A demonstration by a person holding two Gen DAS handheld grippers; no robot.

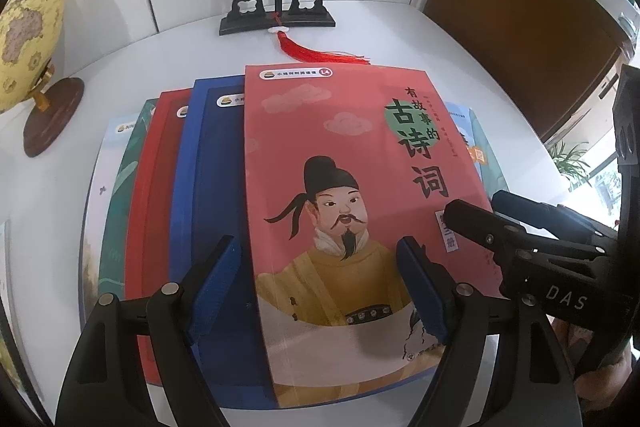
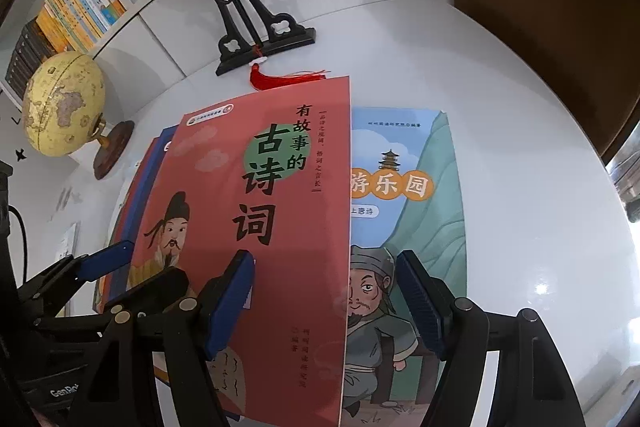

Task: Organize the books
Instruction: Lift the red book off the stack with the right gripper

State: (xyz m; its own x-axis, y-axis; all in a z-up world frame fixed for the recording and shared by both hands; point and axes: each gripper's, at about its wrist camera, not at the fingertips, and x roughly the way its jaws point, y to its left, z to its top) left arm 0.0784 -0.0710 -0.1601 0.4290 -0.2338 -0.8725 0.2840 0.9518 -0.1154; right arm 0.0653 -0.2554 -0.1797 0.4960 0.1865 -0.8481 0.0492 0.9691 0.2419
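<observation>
at the bottom of each frame both claws hang released: the left gripper [image 1: 320,291] straddles the pink book's [image 1: 360,219] left edge, the right gripper [image 2: 326,307] its right edge. the pink book tops a fanned pile mid-frame, blue book [image 1: 216,227] left, teal book [image 2: 416,227] right. bare white table [image 2: 520,167] lies right; a black stand [image 1: 276,15] and globe [image 1: 28,39] sit beyond.
</observation>
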